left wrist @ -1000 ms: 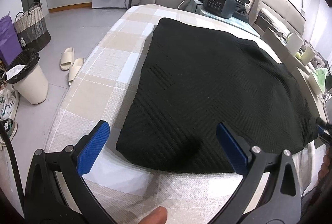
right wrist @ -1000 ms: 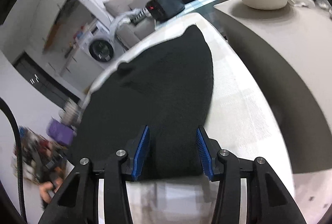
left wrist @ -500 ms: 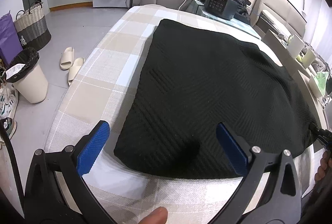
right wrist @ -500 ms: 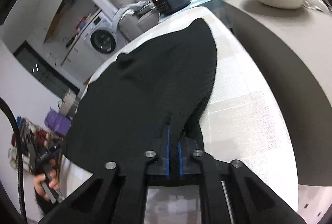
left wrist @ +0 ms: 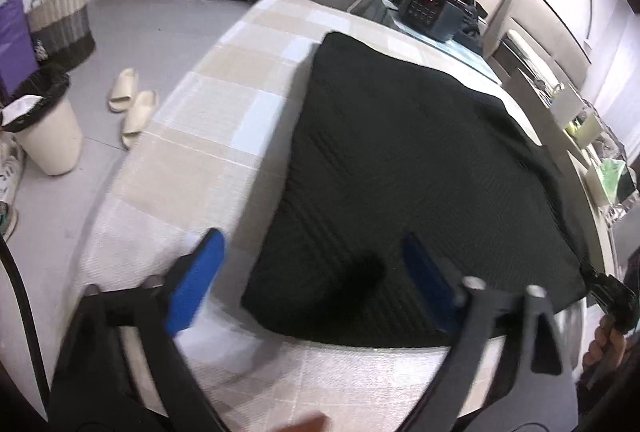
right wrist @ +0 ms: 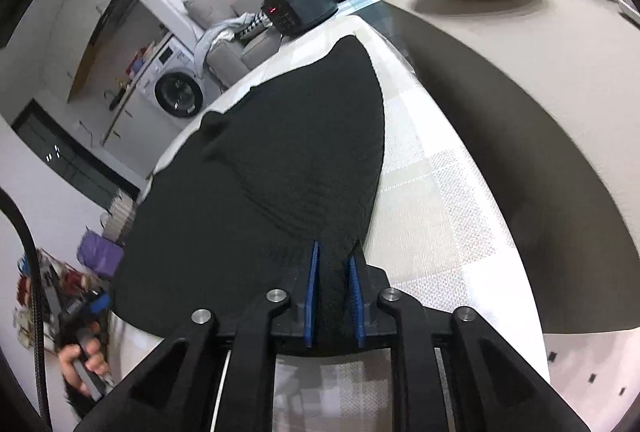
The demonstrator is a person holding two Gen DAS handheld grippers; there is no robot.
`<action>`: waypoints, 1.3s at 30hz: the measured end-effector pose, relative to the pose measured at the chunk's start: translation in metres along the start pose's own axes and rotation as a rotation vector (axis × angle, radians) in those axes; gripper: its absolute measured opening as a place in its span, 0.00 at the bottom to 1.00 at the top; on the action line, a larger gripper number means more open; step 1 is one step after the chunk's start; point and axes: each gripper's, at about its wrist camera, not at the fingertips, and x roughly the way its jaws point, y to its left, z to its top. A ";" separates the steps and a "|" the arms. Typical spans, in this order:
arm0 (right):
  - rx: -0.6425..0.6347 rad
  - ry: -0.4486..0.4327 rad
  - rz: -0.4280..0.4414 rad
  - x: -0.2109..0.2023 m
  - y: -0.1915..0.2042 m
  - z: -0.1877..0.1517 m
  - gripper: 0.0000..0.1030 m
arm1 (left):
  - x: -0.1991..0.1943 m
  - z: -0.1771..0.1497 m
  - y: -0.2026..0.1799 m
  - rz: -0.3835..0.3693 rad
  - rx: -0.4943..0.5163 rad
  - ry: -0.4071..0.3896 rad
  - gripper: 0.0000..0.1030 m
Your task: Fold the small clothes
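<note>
Black garment point(right wrist: 280, 172) corner hidden between jaws

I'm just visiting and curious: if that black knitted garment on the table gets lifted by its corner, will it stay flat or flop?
Probably flop: the black garment already bunches into soft creases where the right gripper pinches its corner. It looks thick and textured, so likely not slippery, perhaps weighty enough to drag on the checked tablecloth.

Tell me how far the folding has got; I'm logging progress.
Done: the black garment lies flat on the checked cloth. In hand: the right gripper pinches one near corner, its jaws having just eased slightly; the left gripper straddles the other near corner, jaws closing but pads not yet on it. Left: grip that corner and make the fold.
</note>
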 end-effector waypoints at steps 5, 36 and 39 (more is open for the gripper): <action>0.021 0.003 0.005 0.001 -0.005 0.001 0.19 | 0.016 0.001 0.006 -0.072 -0.042 0.022 0.11; -0.009 -0.029 -0.093 -0.010 -0.001 0.021 0.21 | 0.004 0.010 0.025 0.036 -0.050 -0.017 0.43; 0.005 -0.038 -0.077 -0.004 0.002 0.033 0.33 | 0.006 0.024 0.024 0.015 -0.060 -0.044 0.58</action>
